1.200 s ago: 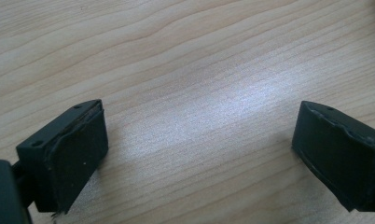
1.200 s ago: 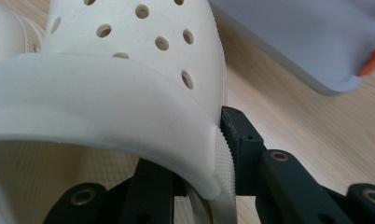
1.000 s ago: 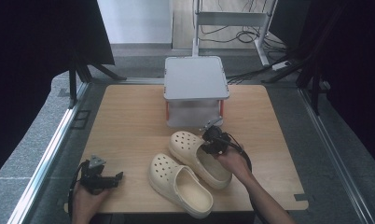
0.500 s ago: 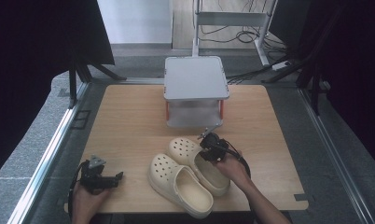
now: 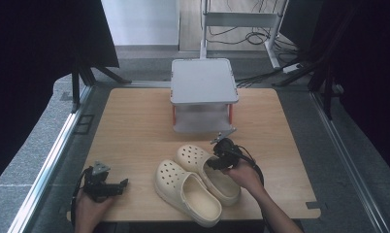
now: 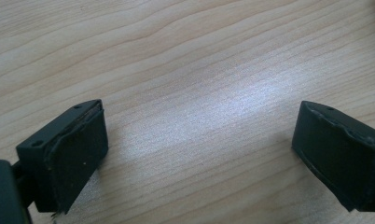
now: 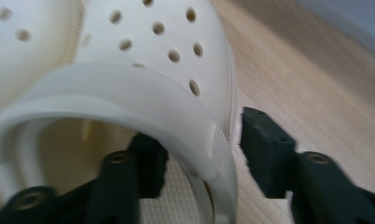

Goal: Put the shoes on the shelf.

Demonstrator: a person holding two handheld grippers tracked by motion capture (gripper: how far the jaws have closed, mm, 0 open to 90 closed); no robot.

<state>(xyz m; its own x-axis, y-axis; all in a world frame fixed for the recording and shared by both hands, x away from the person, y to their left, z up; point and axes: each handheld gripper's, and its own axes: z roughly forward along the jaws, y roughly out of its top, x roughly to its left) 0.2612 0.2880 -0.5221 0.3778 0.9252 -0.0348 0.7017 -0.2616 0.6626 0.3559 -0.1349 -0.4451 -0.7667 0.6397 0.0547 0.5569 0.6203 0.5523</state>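
Note:
Two cream clogs lie side by side on the wooden table (image 5: 135, 126), toes pointing away from me. My right gripper (image 5: 215, 161) is at the right clog (image 5: 195, 155), near its heel opening. In the right gripper view its jaws straddle that clog's side wall (image 7: 143, 60), one inside the shoe and one outside. A thin gap shows at the outer jaw, so the right gripper (image 7: 199, 154) is open. The left clog (image 5: 186, 191) lies just beside it and also shows as the left clog (image 7: 17, 46). My left gripper (image 5: 121, 184) rests open at the front left over bare wood (image 6: 176, 56).
A grey two-tier rack (image 5: 203, 80) with orange posts stands at the back middle of the table, its lower shelf facing the clogs. Metal rails run along both sides of the table, and cables lie on the floor beyond.
The right gripper and the right clog have shifted a little toward the near edge of the table. The left gripper has stayed where it was.

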